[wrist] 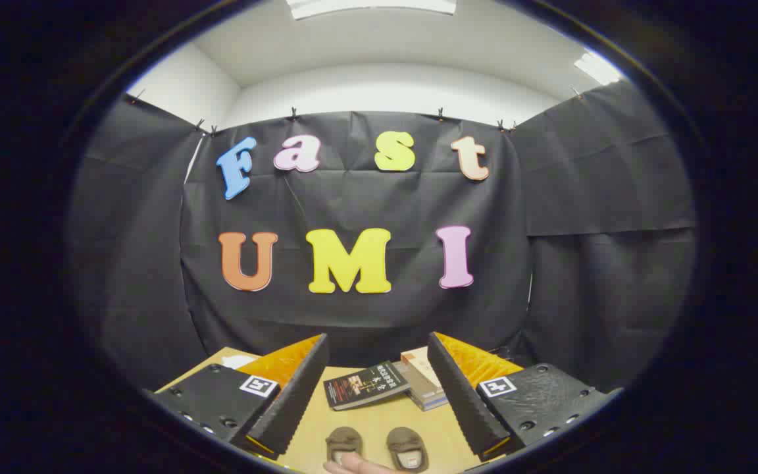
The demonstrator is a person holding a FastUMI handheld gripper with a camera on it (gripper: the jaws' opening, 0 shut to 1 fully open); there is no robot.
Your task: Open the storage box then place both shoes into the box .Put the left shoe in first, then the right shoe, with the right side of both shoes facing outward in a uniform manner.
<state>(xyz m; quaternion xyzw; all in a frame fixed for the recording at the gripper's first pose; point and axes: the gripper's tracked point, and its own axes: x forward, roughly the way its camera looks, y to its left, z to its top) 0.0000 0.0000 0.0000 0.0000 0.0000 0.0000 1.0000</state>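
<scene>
I judge I am at the very start: no storage box is anywhere I can pick out from here, so the opening step looks not yet begun, and both shoes sit on the table untouched by the gripper. Working left to right, my left finger angles up beside a pale scrap at the table's far corner that I cannot identify; the fingers stand wide apart and hold nothing, with bare wood between them. In that gap, near me and low down, lies the left-hand shoe, a small brown slip-on with a paler insole, toe pointing away from me; a person's hand touches or just overlaps its near end. Just beside it, apart by a narrow strip of table, sits the right-hand shoe, same brown, same shape, its opening showing a light lining. Whether each is truly the left or right of the pair I cannot tell at this size. Beyond them, further along the table, a dark book lies flat, touching a short stack of books that runs behind my right finger. My next move calls for finding the box first, tilting down or turning until its lid comes ahead of the fingers
</scene>
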